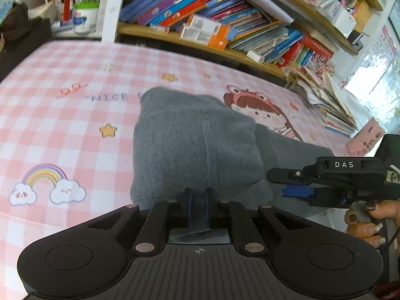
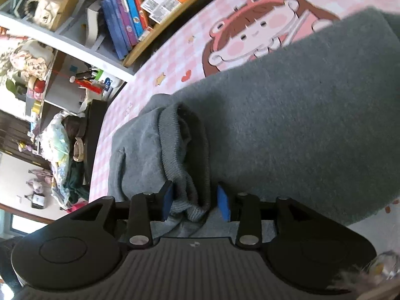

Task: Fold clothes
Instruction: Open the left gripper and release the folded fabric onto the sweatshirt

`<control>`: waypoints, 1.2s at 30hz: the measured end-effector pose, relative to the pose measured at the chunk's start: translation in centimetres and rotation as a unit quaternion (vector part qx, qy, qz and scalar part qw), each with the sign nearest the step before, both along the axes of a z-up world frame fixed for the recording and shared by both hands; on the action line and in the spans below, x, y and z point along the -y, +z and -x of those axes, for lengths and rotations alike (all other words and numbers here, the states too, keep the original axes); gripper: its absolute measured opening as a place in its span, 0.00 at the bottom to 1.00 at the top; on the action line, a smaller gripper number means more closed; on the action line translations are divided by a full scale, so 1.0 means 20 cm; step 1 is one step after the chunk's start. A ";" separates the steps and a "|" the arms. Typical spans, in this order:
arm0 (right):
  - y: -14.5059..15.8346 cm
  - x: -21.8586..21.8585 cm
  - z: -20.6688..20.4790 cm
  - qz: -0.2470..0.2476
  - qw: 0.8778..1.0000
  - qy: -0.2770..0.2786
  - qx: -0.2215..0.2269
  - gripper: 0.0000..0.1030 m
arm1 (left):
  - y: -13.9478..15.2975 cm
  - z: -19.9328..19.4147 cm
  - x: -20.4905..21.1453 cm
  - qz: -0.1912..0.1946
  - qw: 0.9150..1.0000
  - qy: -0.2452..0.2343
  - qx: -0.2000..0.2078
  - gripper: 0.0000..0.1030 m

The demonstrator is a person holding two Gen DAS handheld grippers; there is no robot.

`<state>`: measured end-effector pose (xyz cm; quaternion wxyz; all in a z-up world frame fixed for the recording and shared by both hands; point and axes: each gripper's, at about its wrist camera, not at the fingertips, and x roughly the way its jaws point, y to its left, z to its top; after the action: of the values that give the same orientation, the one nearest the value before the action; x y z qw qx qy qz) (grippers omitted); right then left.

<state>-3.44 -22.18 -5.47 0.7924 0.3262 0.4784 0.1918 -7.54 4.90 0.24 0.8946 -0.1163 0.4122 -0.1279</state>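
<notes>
Left tongs (image 1: pixel 198 206): jaws nearly closed, pinching a thin layer of the grey garment (image 1: pixel 197 147) at its near edge, low in the centre of the left view. Right tongs (image 2: pixel 196 203): jaws parted about halfway, blue pads (image 2: pixel 168 201) on either side of the ribbed hem (image 2: pixel 172 150). The hem lies between the pads, but the jaws are not clamped on it.

The garment lies on the pink checked sheet (image 1: pixel 62 130), bunched at centre frame in both views, with one part extending toward the upper right of the right view. A bookshelf (image 1: pixel 212 47) runs along the top of the left view.

Probable faults:
- Right tongs close on one ribbed layer only; the layer beneath sags out of the fold.
- Left pinch is shallow; a firm pull may slip the cloth free.
- Uneven lift between the two sides skews the fold line.
</notes>
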 end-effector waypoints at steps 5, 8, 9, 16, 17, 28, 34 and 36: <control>0.11 0.05 0.07 0.031 0.999 -0.011 0.040 0.37 | 0.07 0.05 0.03 -0.015 0.999 -0.007 0.035 0.39; 0.14 0.10 0.12 0.059 0.997 -0.023 0.047 0.38 | 0.09 0.06 0.04 -0.016 0.999 -0.016 0.049 0.49; 0.14 0.12 0.14 0.070 0.996 -0.031 0.047 0.39 | 0.09 0.07 0.05 -0.018 0.998 -0.021 0.052 0.51; 0.17 0.22 0.26 0.112 0.988 -0.099 0.049 0.44 | 0.11 0.07 0.11 -0.037 0.995 -0.062 0.074 0.67; 0.17 0.22 0.28 0.115 0.986 -0.106 0.047 0.45 | 0.12 0.06 0.12 -0.039 0.994 -0.071 0.078 0.68; 0.18 0.28 0.44 0.130 0.976 -0.170 0.038 0.48 | 0.11 0.06 0.25 -0.048 0.983 -0.154 0.087 0.77; 0.16 0.31 0.46 0.126 0.974 -0.185 0.025 0.48 | 0.10 0.04 0.27 -0.051 0.982 -0.161 0.080 0.78; 0.15 0.32 0.46 0.124 0.974 -0.187 0.022 0.48 | 0.09 0.04 0.28 -0.053 0.982 -0.162 0.079 0.78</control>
<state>-12.57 -28.58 -2.53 0.8590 0.3044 0.4114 -0.0131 -8.28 -0.74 2.14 0.8966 0.0105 0.3601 -0.2576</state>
